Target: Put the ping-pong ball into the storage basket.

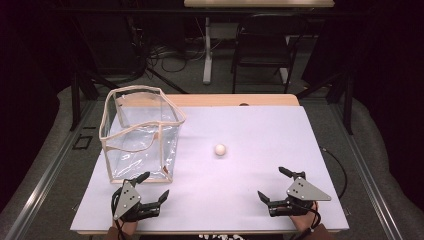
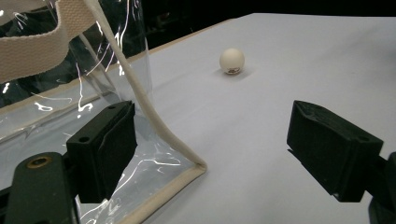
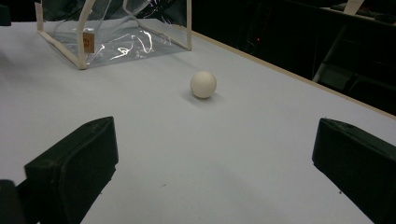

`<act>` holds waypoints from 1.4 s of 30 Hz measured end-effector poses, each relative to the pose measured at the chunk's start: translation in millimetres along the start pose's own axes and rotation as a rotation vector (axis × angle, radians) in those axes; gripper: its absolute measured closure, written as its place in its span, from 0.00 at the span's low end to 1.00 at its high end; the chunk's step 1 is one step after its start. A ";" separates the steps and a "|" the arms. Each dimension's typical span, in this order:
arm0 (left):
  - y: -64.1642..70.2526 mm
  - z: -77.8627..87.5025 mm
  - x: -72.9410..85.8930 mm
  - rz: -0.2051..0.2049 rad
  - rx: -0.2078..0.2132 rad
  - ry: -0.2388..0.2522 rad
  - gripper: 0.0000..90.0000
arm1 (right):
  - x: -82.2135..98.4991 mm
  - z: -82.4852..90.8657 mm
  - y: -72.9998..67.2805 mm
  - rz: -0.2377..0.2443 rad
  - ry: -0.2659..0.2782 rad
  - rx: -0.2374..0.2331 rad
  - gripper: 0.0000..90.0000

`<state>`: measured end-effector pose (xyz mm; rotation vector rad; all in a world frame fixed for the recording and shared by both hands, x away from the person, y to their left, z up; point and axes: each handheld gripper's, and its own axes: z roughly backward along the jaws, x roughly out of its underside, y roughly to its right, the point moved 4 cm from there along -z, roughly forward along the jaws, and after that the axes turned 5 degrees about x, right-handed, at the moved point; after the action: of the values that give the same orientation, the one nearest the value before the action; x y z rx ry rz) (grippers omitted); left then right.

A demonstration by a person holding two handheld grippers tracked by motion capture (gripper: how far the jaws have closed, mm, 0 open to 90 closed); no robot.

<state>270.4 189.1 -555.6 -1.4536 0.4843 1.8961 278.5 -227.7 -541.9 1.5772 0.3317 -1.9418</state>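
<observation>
**Two open grippers flank a lone ball beside a clear bag**

A white table (image 1: 250, 125) spreads across the high view, its wooden far edge showing beyond the pale surface, with chairs and cables in the dark room behind. On its left side stands a clear plastic bag (image 1: 142, 135), box-shaped and upright, trimmed along every edge in cream webbing, its mouth open to the top. The bag holds nothing that can be made out through its glossy walls.

Near the table's front edge, the left gripper (image 1: 153, 187) sits just beside the bag's near right corner, its jaws spread apart with nothing between them. In the left gripper view, one jaw lies against the clear wall of the bag near that bottom corner, though whether it truly touches cannot be told; the other hangs over bare table. The right gripper (image 1: 272, 184) rests at the front right, well apart from the bag, jaws likewise wide and empty, angled toward the table's middle.

Between the two, farther out on the table, lies a small cream-white ball (image 1: 220, 149). It rests alone on the surface, to the right of the bag and apart from it, and clear of both grippers. The right gripper view shows it ahead between the open jaws, with the bag behind it.
</observation>
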 end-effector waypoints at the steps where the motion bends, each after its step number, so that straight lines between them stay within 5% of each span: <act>1: -0.2 0.0 0.2 -0.001 0.004 -0.004 0.18 | 0.0 -0.5 0.0 0.000 -0.006 -0.001 0.00; 42: -0.6 -4.9 0.6 -0.001 0.034 -0.005 0.18 | -17.6 -56.2 -0.4 -0.014 -0.153 -0.031 0.00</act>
<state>274.1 186.4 -557.5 -1.4262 0.5109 1.8816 324.9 -191.6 -539.9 1.3998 0.3077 -2.0440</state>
